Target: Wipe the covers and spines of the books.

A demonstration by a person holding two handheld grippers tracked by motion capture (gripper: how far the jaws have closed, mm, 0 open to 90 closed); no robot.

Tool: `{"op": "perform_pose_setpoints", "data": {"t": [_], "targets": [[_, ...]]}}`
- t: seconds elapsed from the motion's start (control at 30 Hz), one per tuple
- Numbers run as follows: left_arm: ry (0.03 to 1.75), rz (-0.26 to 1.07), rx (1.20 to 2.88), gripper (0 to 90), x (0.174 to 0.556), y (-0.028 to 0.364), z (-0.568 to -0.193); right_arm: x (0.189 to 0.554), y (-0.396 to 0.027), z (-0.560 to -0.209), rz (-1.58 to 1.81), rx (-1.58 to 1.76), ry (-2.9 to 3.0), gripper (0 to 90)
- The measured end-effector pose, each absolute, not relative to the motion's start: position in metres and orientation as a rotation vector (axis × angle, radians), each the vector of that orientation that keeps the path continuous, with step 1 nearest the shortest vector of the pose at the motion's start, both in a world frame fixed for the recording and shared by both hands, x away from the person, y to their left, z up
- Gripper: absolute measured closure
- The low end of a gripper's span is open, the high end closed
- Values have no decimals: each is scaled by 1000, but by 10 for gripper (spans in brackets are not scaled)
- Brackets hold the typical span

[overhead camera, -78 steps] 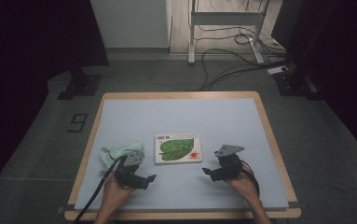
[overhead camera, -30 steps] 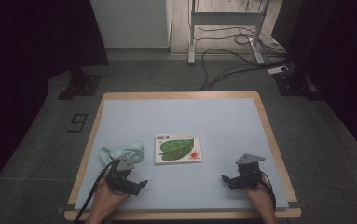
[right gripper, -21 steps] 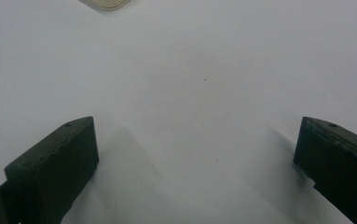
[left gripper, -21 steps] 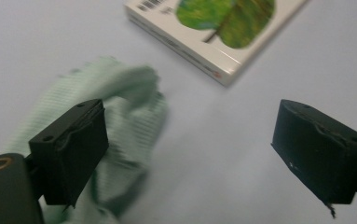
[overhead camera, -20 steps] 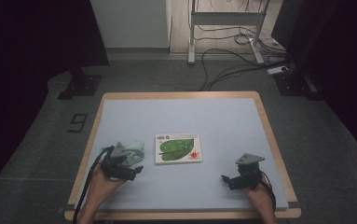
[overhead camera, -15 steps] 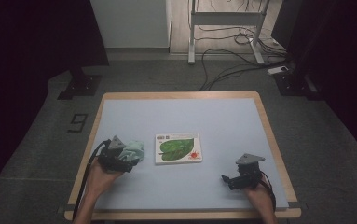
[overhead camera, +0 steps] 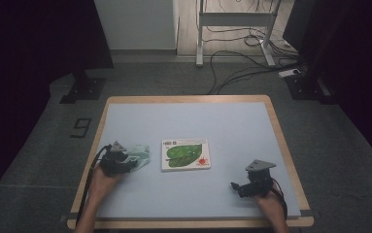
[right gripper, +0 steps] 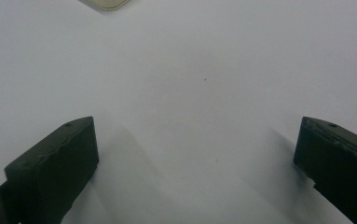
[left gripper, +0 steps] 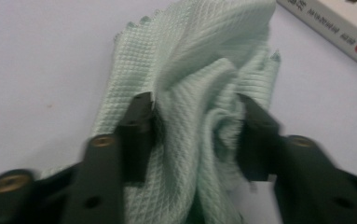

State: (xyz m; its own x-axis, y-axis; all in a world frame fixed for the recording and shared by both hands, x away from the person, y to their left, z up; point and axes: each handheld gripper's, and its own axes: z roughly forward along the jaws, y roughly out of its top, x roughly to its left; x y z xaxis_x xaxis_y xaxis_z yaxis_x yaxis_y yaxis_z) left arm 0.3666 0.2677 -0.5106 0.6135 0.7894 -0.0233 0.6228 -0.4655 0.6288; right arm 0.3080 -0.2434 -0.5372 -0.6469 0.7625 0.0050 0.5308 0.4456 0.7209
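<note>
The pale green cloth point(left gripper: 204, 93) lies crumpled at the counter's point(overhead camera: 251, 131) left side, just left of the green book point(overhead camera: 186, 155). My left gripper point(left gripper: 197, 116) has just been closing on it, and a bunched fold now sits pinched between both jaws. My right gripper point(right gripper: 195, 154) rests near the front right corner, jaws wide apart over bare surface, holding nothing.
</note>
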Motion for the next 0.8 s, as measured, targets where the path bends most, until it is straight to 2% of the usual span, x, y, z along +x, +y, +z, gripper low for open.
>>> {"op": "perform_pose_setpoints", "data": {"t": [0.1, 0.17, 0.5, 0.8], "targets": [[1107, 386, 2237, 713, 366, 267, -510, 308, -243, -537, 1017, 1105, 2381, 0], [1102, 399, 2246, 748, 365, 264, -508, 308, -243, -537, 1017, 1106, 2381, 0], [981, 354, 2216, 754, 360, 240, -480, 308, -243, -537, 1017, 1106, 2379, 0], [881, 320, 2211, 744, 357, 207, -472, 308, -243, -537, 1017, 1106, 2379, 0]]}}
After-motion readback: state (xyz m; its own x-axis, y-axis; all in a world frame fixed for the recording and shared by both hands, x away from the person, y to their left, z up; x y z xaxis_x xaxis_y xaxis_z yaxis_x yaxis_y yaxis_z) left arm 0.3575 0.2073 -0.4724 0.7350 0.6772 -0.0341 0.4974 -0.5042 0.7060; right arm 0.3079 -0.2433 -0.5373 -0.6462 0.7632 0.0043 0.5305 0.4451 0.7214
